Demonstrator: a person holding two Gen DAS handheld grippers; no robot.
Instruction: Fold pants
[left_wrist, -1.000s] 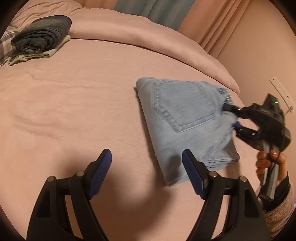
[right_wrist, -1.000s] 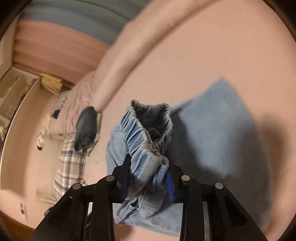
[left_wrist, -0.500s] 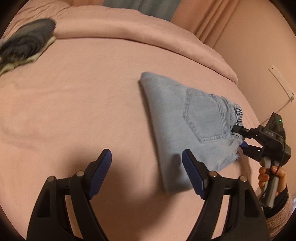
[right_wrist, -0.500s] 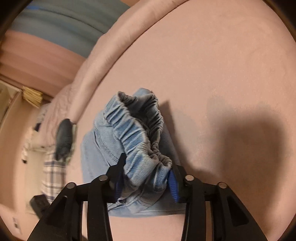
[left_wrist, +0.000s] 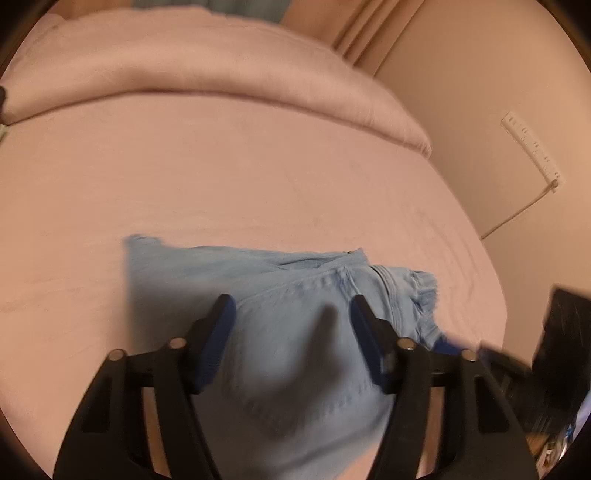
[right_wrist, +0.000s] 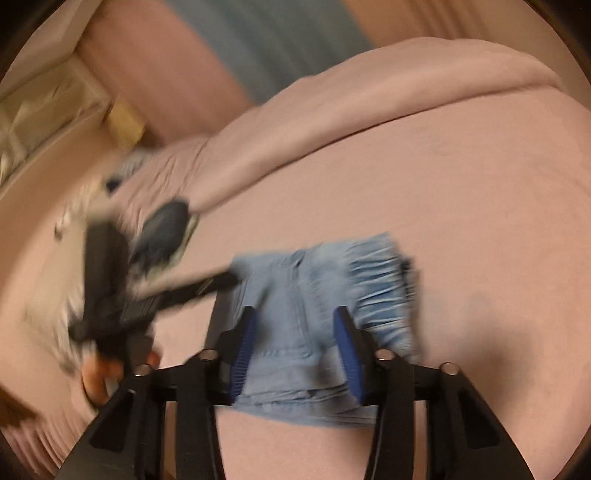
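Fingers (left_wrist: 221, 325) of left gripper (left_wrist: 291, 325) closing above folded light-blue denim pants (left_wrist: 295, 332) on pink bed (left_wrist: 221, 184), nothing gripped; right gripper (right_wrist: 293, 343) closing, straddling waistband, contact unclear. Advice: be pressing layers flat, edges aligned.

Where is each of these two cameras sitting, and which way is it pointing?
Left wrist view: sits on the left gripper, looking down along its closing fingers at the folded jeans on the pink bed; a blurred black device, probably the right gripper, shows at the right edge.
Right wrist view: sits on the right gripper, looking down along its closing fingers, nothing pinched, at the jeans' elastic waistband; the left gripper and a hand appear blurred at left.
Shared: the jeans, the bed, and the rolled duvet.
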